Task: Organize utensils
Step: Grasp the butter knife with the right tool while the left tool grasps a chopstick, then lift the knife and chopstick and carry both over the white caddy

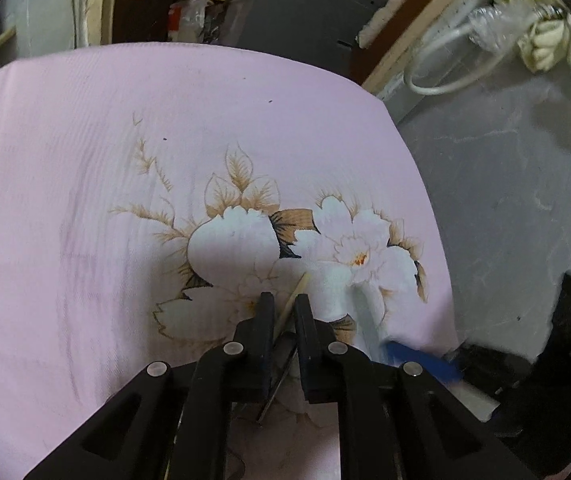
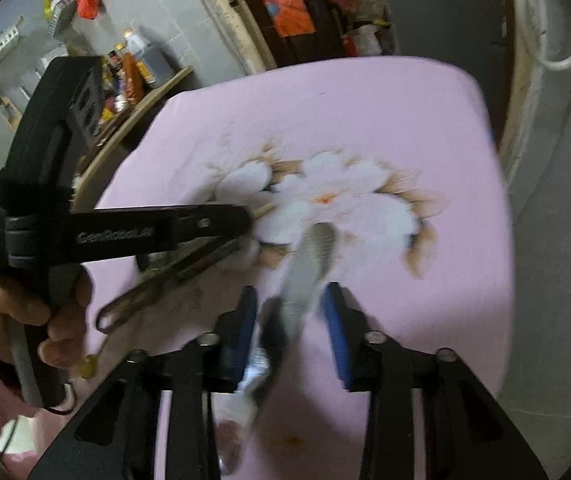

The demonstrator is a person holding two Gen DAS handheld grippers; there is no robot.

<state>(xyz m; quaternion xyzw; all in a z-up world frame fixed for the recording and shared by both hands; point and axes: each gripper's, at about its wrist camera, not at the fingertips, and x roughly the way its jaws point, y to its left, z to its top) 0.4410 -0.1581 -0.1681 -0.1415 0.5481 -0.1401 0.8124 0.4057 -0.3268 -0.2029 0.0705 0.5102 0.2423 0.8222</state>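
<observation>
My left gripper [image 1: 284, 300] is shut on a thin wooden stick [image 1: 299, 286] and a dark metal utensil [image 1: 279, 376] that hangs back between its fingers. From the right wrist view the left gripper [image 2: 247, 216] comes in from the left. The metal utensil's looped handle [image 2: 157, 284] trails below it. My right gripper [image 2: 290, 296], with blue pads, stands open around a blurred silver utensil [image 2: 311, 252] that points away over the flower print. A narrow gap shows beside the pads. Both grippers are over a pink cloth [image 1: 85, 160].
Grey floor [image 1: 505, 200] lies beyond the cloth's right edge, with white cables [image 1: 437, 76] by the wall. A shelf of bottles [image 2: 133, 68] stands at the far left. A person's hand [image 2: 57, 312] holds the left gripper's handle, and a small gold object [image 2: 85, 368] lies beneath it.
</observation>
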